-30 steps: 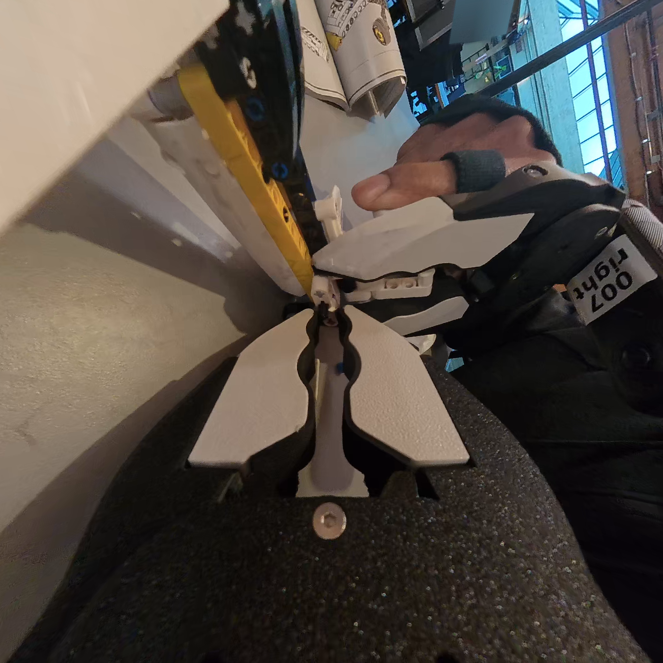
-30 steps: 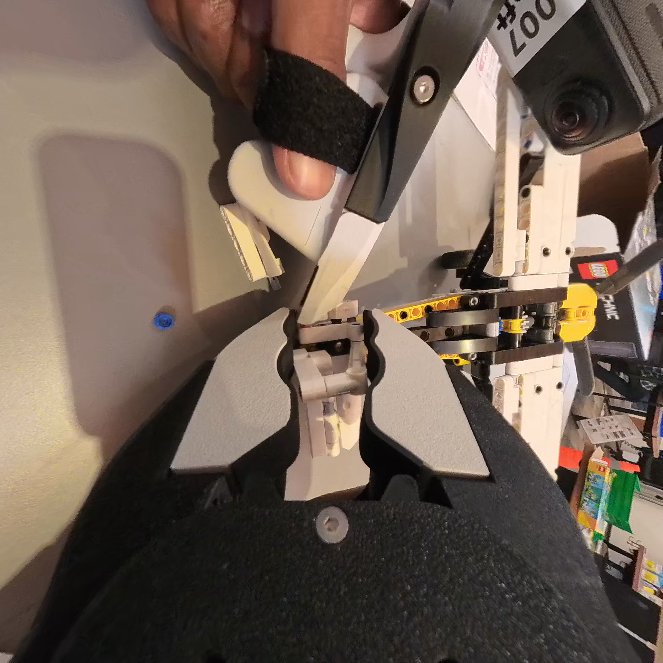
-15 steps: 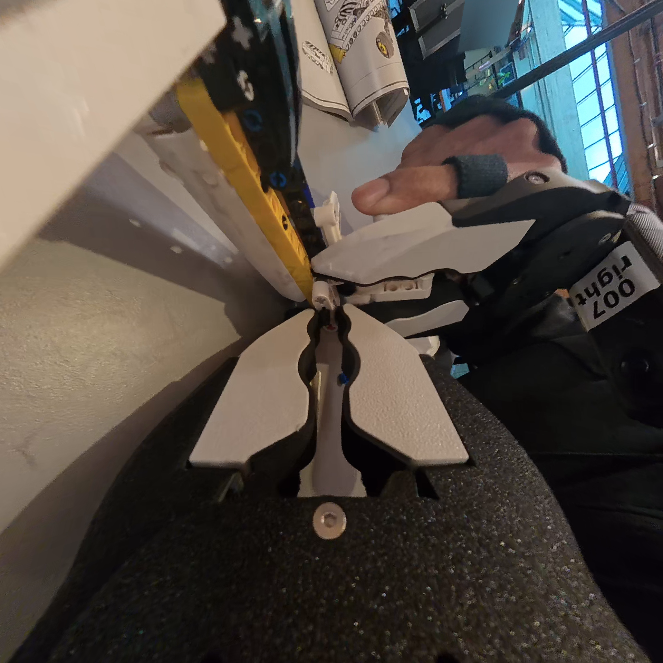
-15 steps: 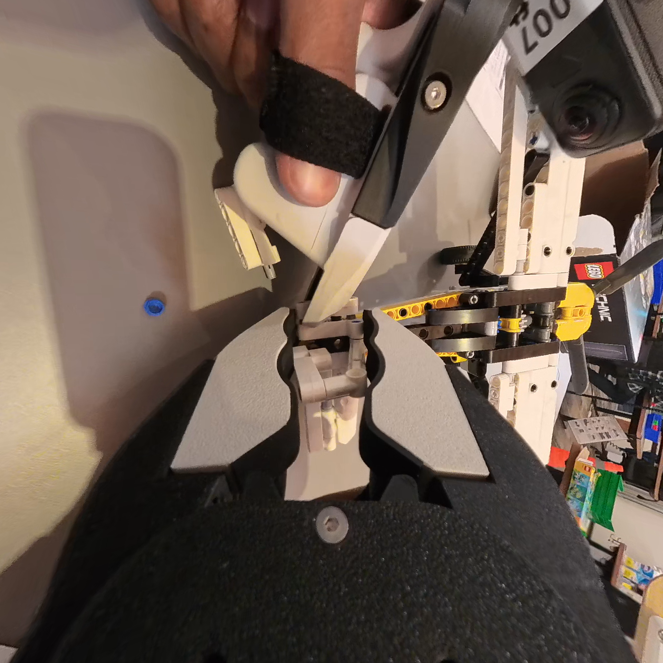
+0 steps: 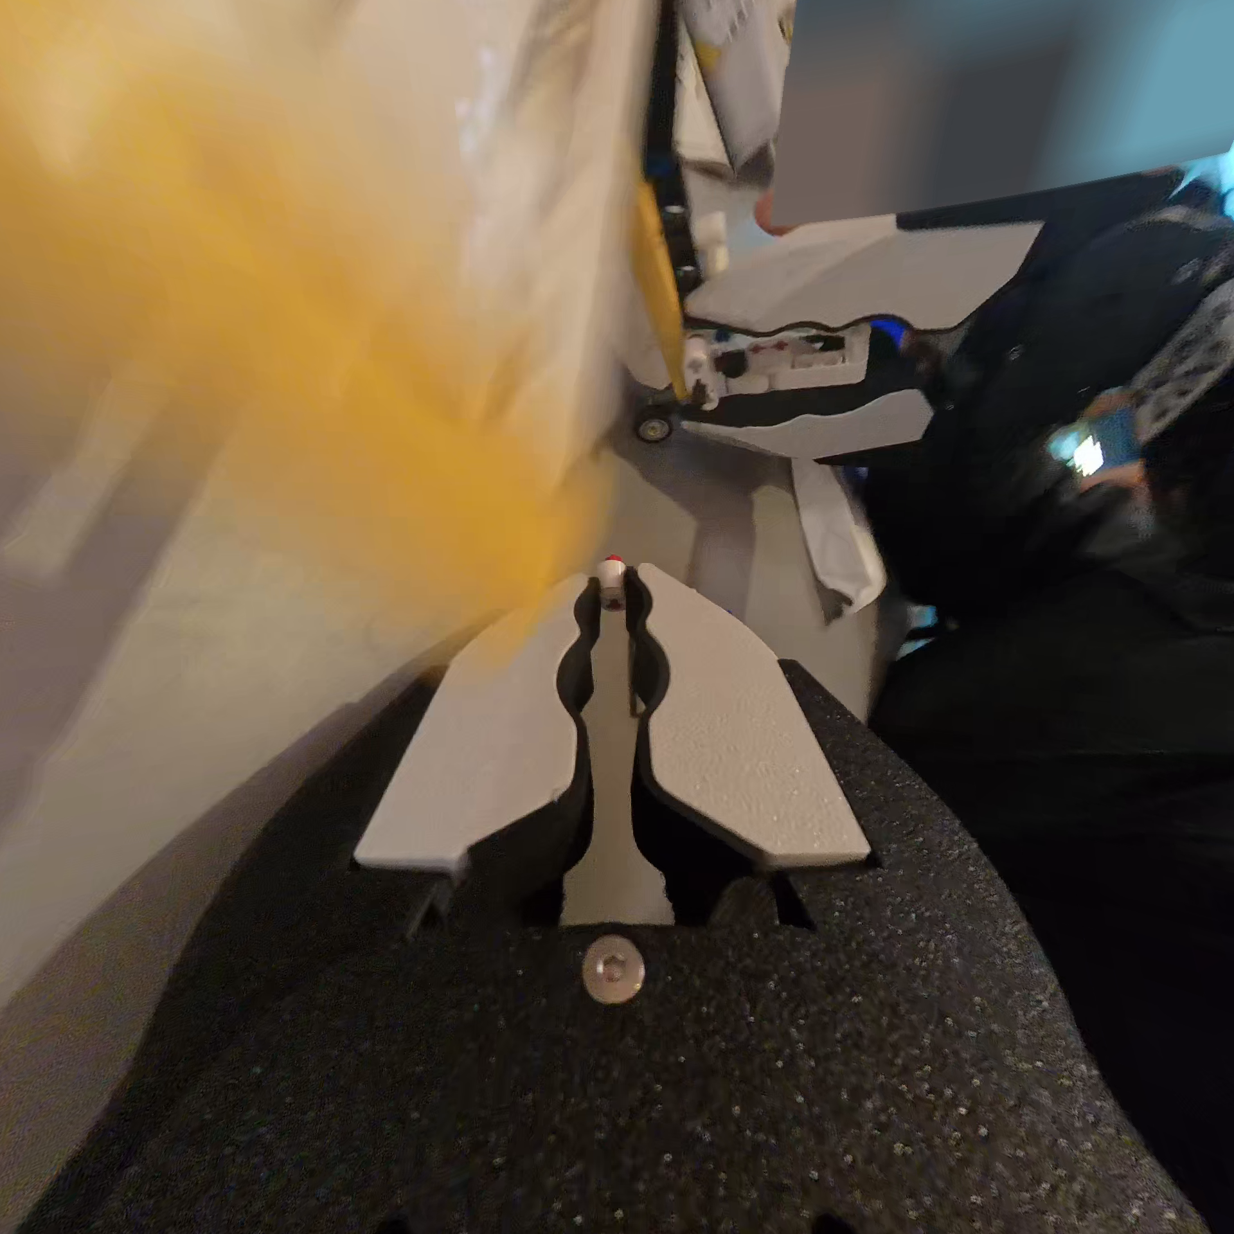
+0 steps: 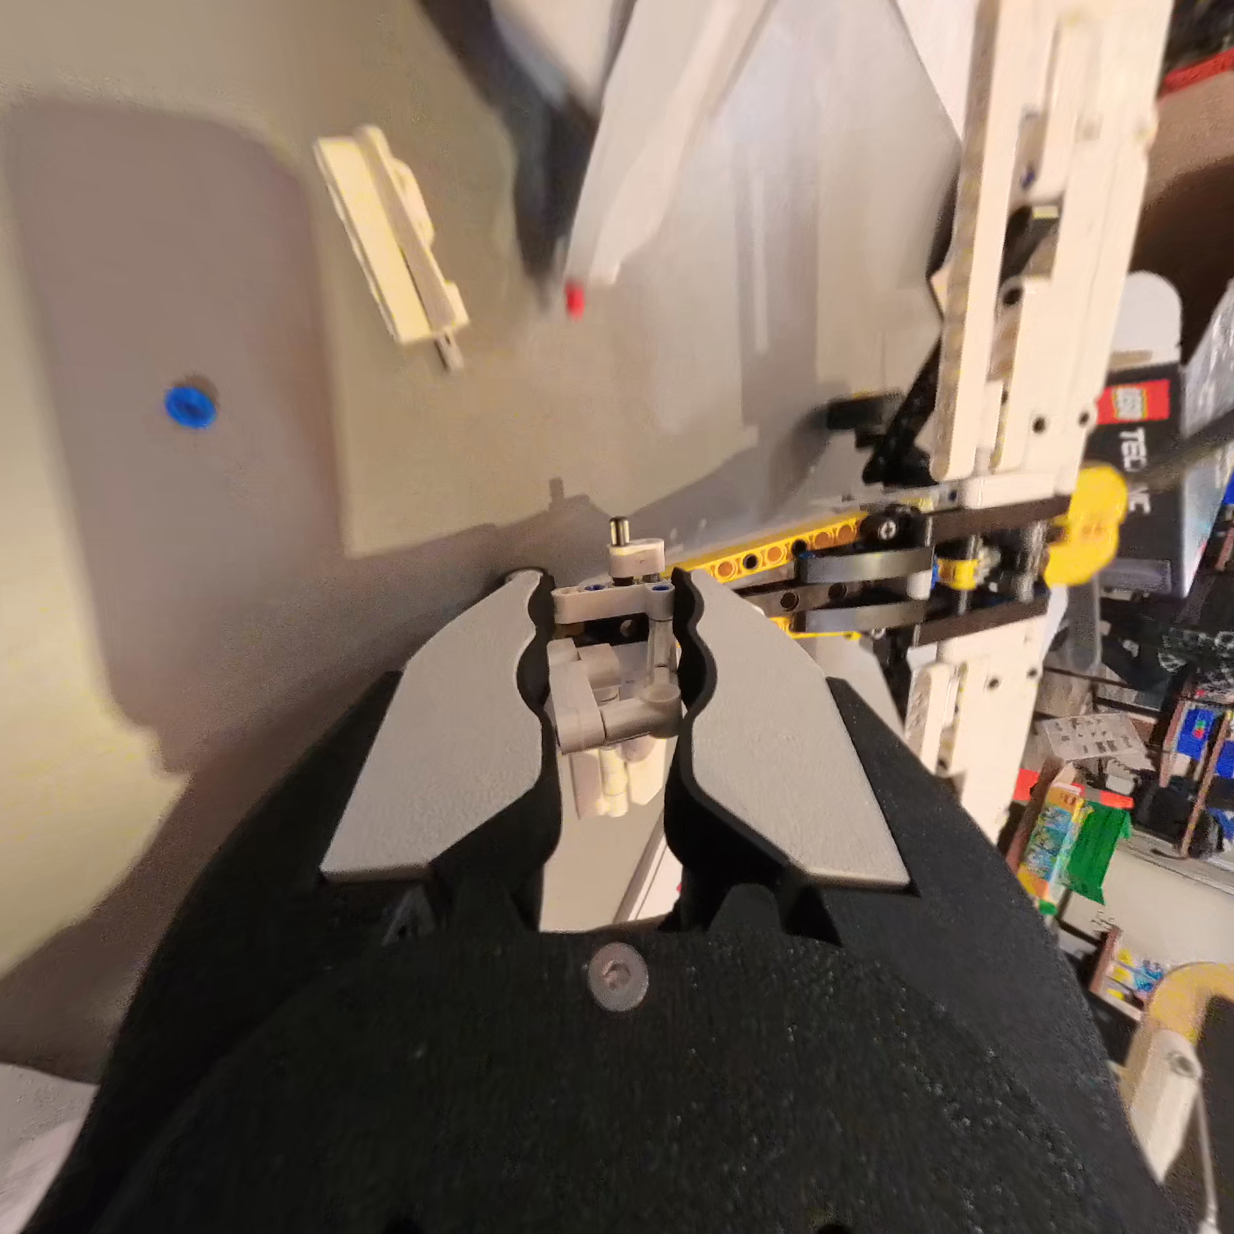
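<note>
On the pale bench (image 6: 200, 200), a blue stud (image 6: 190, 405) lies alone toward the left edge, with open surface around it; a cream beam (image 6: 390, 244) lies farther in, and a white, yellow and black brick model (image 6: 988, 467) crowds the right side. Since a second ago the left gripper (image 5: 612, 582) has drawn back from the model and from the right gripper (image 6: 613, 587), leaving clear bench between them. Its jaws stand nearly together, pinching a small white bush (image 5: 610, 575) on a red pin at the very tips. The right gripper's jaws, still moderately apart, are clamped on a grey-white subassembly (image 6: 614, 674), pads pressing its cross beam, just beside the model's yellow beam (image 6: 768, 551).
</note>
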{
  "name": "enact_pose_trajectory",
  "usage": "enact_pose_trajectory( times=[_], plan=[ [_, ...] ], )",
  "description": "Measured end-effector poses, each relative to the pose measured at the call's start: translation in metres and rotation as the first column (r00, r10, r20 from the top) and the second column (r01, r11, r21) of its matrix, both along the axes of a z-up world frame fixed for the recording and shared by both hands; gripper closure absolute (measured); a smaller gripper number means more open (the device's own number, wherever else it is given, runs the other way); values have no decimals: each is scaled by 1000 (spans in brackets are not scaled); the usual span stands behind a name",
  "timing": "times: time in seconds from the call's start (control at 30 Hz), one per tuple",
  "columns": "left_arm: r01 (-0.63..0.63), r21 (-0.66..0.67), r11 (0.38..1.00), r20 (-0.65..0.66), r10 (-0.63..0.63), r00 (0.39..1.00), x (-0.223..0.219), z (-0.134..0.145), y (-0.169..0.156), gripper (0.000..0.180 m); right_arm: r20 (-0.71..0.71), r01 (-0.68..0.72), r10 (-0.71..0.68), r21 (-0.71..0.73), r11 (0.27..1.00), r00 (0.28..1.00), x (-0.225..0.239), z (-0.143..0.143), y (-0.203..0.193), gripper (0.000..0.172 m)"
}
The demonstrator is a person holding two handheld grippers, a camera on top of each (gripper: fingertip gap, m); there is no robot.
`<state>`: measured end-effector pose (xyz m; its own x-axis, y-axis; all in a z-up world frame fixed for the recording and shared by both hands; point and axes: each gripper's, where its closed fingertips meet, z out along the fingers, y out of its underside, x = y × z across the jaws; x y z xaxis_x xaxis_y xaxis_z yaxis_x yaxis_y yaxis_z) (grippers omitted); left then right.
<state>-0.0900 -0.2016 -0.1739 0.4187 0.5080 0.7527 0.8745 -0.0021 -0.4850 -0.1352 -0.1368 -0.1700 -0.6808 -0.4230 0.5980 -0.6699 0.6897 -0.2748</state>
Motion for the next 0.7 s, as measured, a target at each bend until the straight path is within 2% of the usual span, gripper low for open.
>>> enact_pose_trajectory(
  times=[0.07,0.17,0.37,0.47,0.57,0.7],
  plan=[
    [3,22,1000,16,-3,1000,5,1,-3,172,-11,0,0,-11,1000,1000,0,2,-4,136],
    [66,30,997,-4,-66,998,13,4,16,172,4,-3,4,-18,1000,1000,-1,0,-7,136],
    [47,24,999,-8,-47,999,3,3,30,171,19,-8,9,-44,999,1000,6,3,-5,136],
    [39,20,999,5,-39,999,-2,1,36,159,19,-10,11,-56,998,1000,9,5,-8,136],
    [-5,62,998,3,5,1000,-12,6,43,148,27,-13,15,-76,997,1000,7,4,-10,136],
    [-67,131,989,-11,69,998,-29,15,53,149,47,-3,8,-106,994,999,9,5,-10,135]
  ],
)
